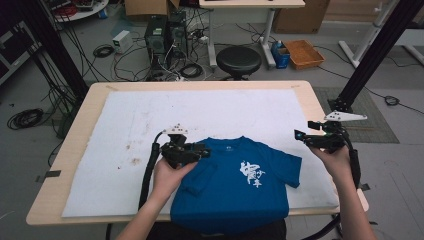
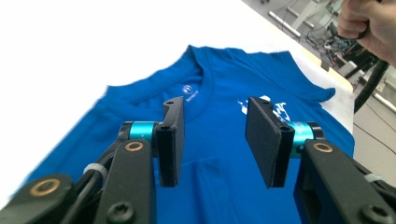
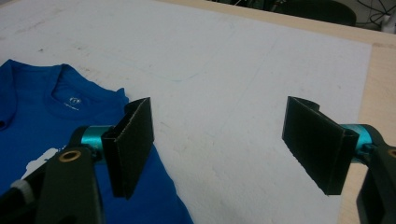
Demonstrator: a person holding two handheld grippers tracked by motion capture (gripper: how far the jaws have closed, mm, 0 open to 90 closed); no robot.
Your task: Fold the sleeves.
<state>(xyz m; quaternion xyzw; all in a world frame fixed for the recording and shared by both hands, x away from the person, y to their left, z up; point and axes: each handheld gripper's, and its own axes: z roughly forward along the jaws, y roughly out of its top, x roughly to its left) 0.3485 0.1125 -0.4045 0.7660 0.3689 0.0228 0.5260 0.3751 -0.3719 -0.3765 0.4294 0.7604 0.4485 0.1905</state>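
Our left gripper (image 2: 215,140) hovers part-open and empty over the blue T-shirt (image 1: 235,185), our right gripper (image 3: 224,149) wide, empty beside its sleeve.

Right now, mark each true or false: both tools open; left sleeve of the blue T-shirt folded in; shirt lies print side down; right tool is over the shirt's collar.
1. Both tools open: true. The left tool and right tool have their pads apart with nothing between them.
2. Left sleeve folded in: true, it lies over the blue cotton T-shirt.
3. Print side down: false. The white print faces up.
4. Right tool over the collar: false. It hovers over the white padded mat, beside the right sleeve.
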